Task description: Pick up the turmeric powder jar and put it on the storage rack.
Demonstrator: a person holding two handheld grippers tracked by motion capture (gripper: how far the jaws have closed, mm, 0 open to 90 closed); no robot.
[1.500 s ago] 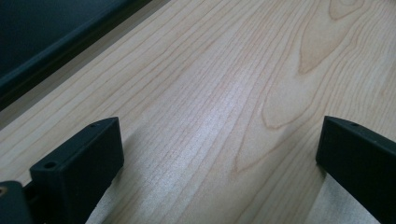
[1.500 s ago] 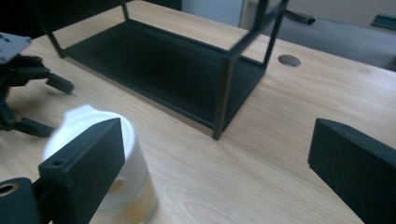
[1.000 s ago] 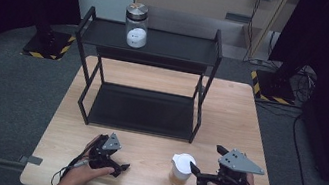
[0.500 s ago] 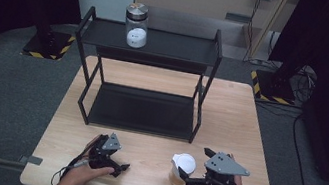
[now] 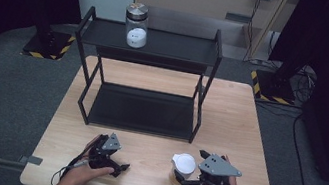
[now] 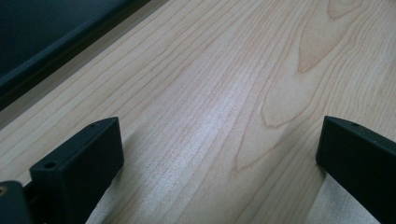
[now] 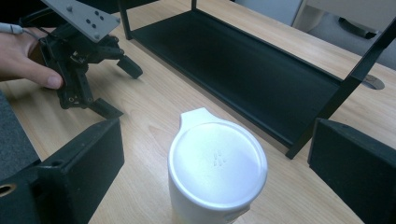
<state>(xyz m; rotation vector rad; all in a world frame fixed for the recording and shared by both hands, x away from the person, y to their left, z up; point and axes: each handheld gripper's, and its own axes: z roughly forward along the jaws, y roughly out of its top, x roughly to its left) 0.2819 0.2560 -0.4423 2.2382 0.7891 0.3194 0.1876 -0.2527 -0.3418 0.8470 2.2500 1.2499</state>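
Bare table [image 5: 152, 156] between the left claw [image 5: 120, 168] and the white lidded cup [image 5: 184, 166], that cup standing upright between the right claw's [image 7: 215, 154] spread jaws with a gap either side, black rack [image 5: 141, 111] barring the way just beyond

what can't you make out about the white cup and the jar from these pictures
- White cup: its contents are hidden by the lid in the right gripper view; its base is cut off by the bottom edge.
- Same cup in the high view: the right gripper covers part of its side.
- Glass jar on the rack: too small in the high view to identify the white contents.
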